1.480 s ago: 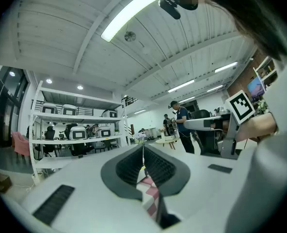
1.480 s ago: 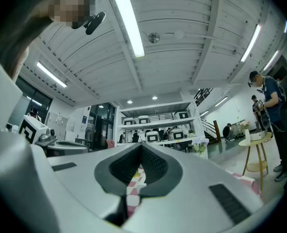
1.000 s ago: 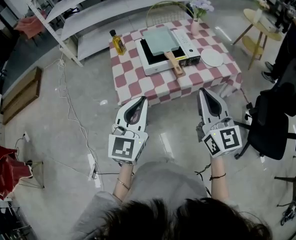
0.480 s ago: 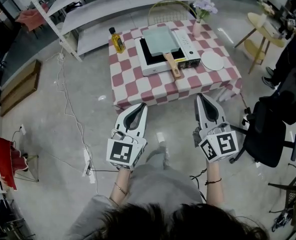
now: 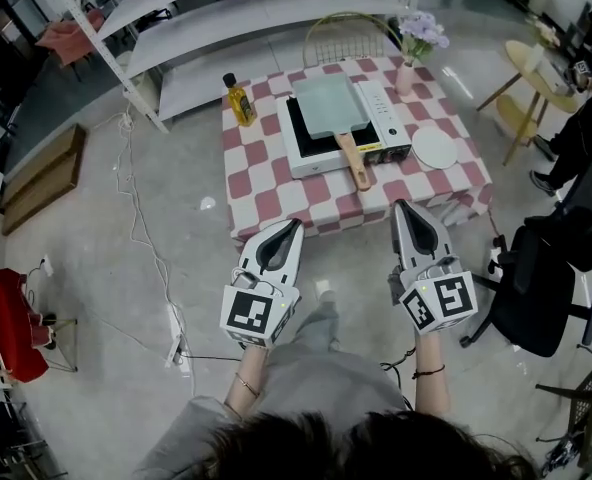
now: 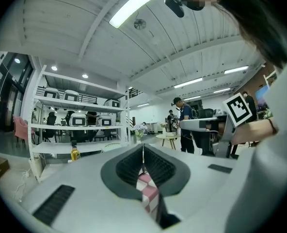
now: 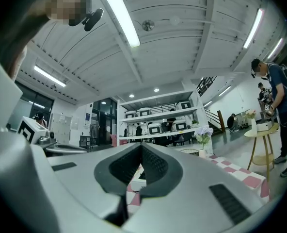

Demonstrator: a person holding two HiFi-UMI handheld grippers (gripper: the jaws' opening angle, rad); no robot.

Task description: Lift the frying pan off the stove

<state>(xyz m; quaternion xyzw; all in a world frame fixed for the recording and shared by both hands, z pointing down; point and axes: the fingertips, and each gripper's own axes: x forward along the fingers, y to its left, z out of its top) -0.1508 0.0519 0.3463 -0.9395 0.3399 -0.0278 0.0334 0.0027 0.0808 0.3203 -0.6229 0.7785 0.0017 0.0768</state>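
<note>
The frying pan (image 5: 327,102) is a pale green rectangle with a wooden handle (image 5: 354,160) pointing toward me. It rests on a white portable stove (image 5: 338,145) on the red-and-white checkered table (image 5: 272,182). My left gripper (image 5: 295,225) and right gripper (image 5: 403,206) are held side by side just short of the table's near edge, well away from the pan. Both are shut with nothing between the jaws. In the left gripper view the shut left gripper (image 6: 143,147) points over the checkered cloth (image 6: 149,194). In the right gripper view the right gripper (image 7: 141,147) is likewise shut.
An oil bottle (image 5: 240,100) stands at the table's back left, a flower vase (image 5: 413,54) at the back right and a white plate (image 5: 435,148) right of the stove. A black office chair (image 5: 542,280) is to my right, white shelving (image 5: 226,13) lies behind, and cables (image 5: 151,238) trail on the floor.
I have stepped closer to the table, so both gripper tips now reach its near edge. Both grippers stay shut and empty. The pan has not moved.
</note>
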